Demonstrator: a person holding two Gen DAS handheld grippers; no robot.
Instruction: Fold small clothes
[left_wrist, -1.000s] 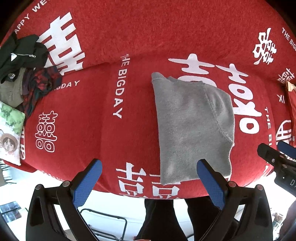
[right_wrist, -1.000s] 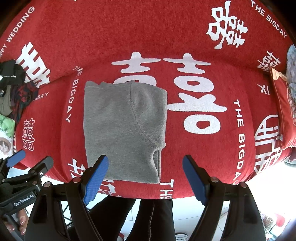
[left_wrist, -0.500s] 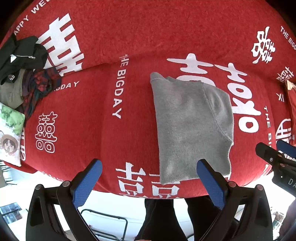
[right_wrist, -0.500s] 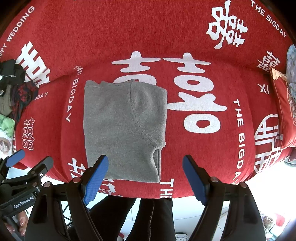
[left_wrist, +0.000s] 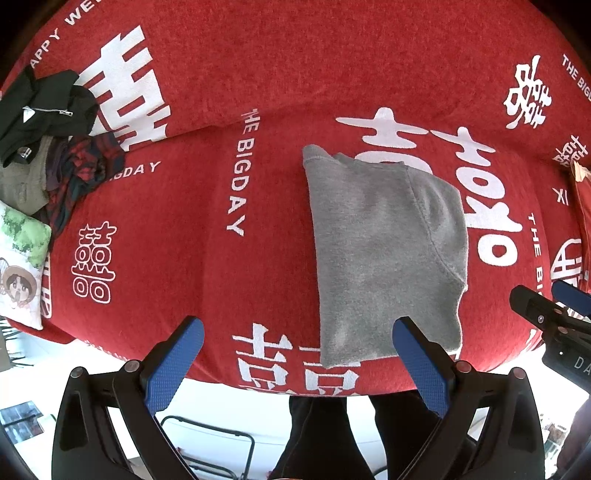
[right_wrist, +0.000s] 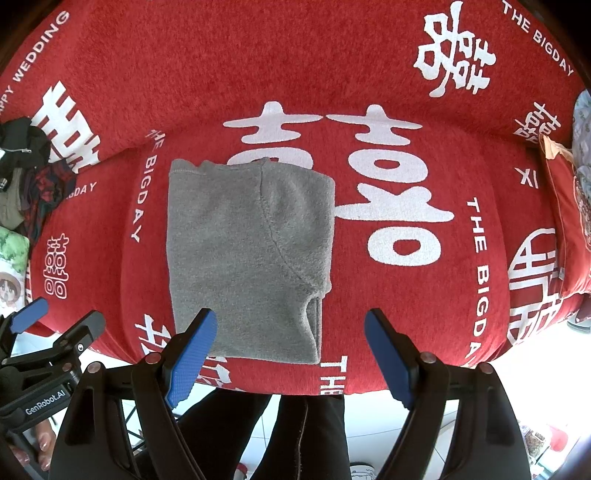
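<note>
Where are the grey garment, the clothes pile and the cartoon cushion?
Grey garment (right_wrist: 236, 258), right wrist view, middle of the folded cloth.
Clothes pile (left_wrist: 48, 122), left wrist view, black top piece.
Cartoon cushion (left_wrist: 22, 266), left wrist view, printed face.

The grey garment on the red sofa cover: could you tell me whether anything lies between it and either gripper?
Nothing visible does. The grey garment lies folded on the red sofa cover, with nothing on top. The right gripper and left gripper are both open at its near edge. The pile of clothes sits well off to the left.

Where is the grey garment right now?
The grey garment lies folded on the red cover, left of centre in the right wrist view, over the big white character.
</note>
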